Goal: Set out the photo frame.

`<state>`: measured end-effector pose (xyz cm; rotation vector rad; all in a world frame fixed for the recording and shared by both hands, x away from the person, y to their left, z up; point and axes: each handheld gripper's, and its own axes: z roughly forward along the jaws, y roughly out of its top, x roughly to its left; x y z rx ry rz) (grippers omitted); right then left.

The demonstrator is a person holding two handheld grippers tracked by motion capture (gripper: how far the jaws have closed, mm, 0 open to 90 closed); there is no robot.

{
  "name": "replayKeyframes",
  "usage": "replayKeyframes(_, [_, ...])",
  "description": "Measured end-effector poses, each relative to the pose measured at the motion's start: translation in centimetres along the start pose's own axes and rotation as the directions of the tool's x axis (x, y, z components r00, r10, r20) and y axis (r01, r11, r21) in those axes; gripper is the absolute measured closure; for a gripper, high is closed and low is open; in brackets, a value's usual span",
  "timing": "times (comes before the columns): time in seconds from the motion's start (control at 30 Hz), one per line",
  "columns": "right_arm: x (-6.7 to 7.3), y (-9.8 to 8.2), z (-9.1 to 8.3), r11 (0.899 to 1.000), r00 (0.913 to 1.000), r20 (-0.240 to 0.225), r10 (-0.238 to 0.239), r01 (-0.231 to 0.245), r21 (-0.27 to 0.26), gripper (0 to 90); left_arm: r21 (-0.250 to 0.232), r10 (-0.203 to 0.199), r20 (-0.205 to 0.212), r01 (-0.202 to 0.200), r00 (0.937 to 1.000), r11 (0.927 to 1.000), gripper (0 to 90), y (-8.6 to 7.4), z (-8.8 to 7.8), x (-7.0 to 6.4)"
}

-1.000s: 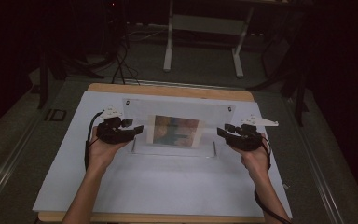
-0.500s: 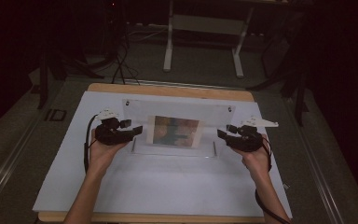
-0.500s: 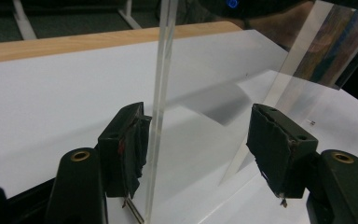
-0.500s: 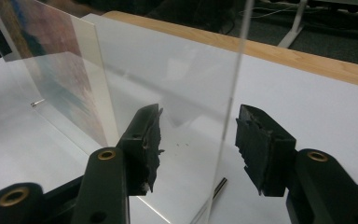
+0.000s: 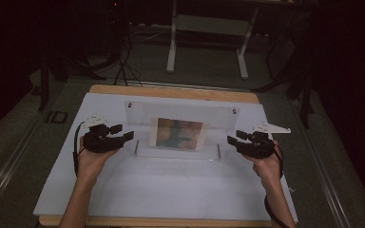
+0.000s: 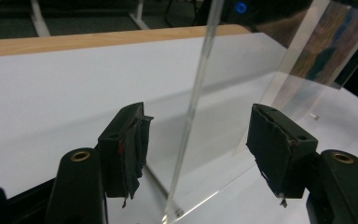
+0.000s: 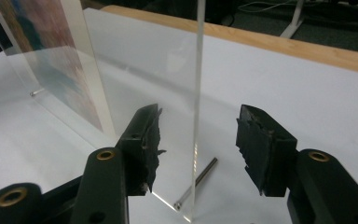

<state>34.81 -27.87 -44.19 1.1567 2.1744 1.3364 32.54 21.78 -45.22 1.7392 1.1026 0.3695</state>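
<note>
White sheet (image 5: 171, 190) over wooden table (image 5: 171, 91), dark room, clear acrylic frame (image 5: 178, 135) upright, left gripper (image 5: 123, 137) and right gripper (image 5: 233, 140) released, jaws just opened.

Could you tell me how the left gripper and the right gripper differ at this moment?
The left gripper sits at the clear acrylic frame's left edge, the right gripper at its right edge. The left gripper's jaws point right in the high view, the right gripper's left. Both stand open, the panel edge between their pads, untouched; both have just been opening.
</note>
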Motion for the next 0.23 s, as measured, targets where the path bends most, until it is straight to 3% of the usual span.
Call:
replayKeyframes(0.1, [-0.4,-0.6,0.1,1.000,1.0000,0.003,0.005,-0.005,0.015,48.6,0.032,0.016,-0.067,-0.014,0.9976,0.9994,37.2,-0.5,-0.2,0.3])
replayKeyframes(0.17, [-0.7,-0.9,0.0,0.999,0.9998,0.018,-0.011,0.010,0.043,47.2,0.074,0.021,-0.140,-0.011,0.9899,0.9972,37.2,-1.1,0.0,0.8])
replayKeyframes(0.2, [-0.7,-0.9,0.0,0.999,0.9998,0.018,-0.011,0.010,0.043,47.2,0.074,0.021,-0.140,-0.011,0.9899,0.9972,37.2,-1.1,0.0,0.8])
replayKeyframes(0.23, [-0.9,-1.0,0.0,0.998,0.9995,0.025,-0.021,0.019,0.056,45.7,0.115,0.027,-0.201,-0.003,0.9793,0.9933,37.2,-1.8,0.2,1.4])
